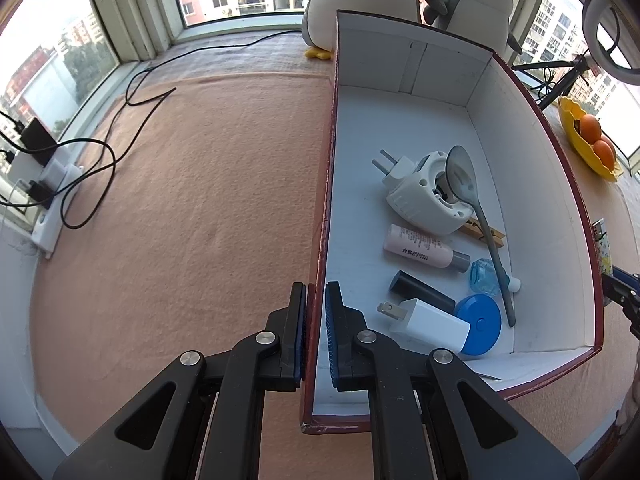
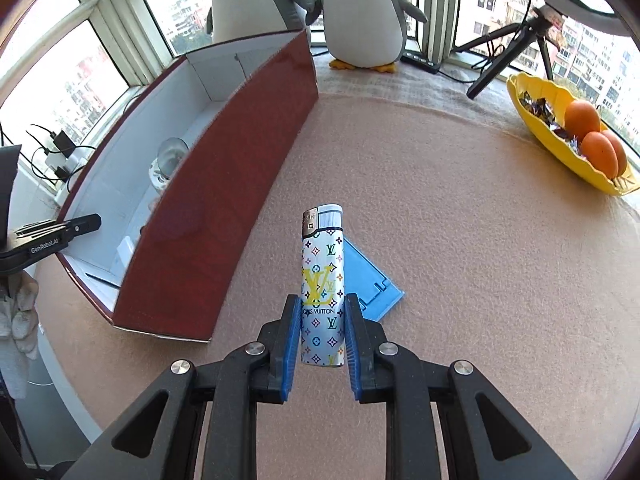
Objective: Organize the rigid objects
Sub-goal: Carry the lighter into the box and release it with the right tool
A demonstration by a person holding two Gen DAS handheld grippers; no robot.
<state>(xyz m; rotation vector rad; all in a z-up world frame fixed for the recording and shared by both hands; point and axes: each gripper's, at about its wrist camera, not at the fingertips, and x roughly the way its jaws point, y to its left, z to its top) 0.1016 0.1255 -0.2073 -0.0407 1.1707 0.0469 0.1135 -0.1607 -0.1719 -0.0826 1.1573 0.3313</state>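
Observation:
A red box with a white inside (image 1: pixel 400 128) stands on the tan cloth. My left gripper (image 1: pixel 316 292) is shut on its left wall, one pad each side. Inside lie a white plug device (image 1: pixel 424 196), a grey spoon (image 1: pixel 476 208), a wooden peg (image 1: pixel 482 232), a pink tube (image 1: pixel 420 246), a black cylinder (image 1: pixel 420 290), a white charger (image 1: pixel 430 322), a blue disc (image 1: pixel 482 322) and a clear blue bottle (image 1: pixel 486 276). My right gripper (image 2: pixel 322 304) is shut on a patterned lighter (image 2: pixel 323 280), held upright above the cloth right of the box (image 2: pixel 224 200). A flat blue stand (image 2: pixel 372 284) lies behind the lighter.
Two plush penguins (image 2: pixel 360 12) sit at the window. A yellow dish with oranges (image 2: pixel 568 136) is at the right, beside a black tripod (image 2: pixel 508 52). A power strip with black cables (image 1: pixel 52 184) lies along the left sill.

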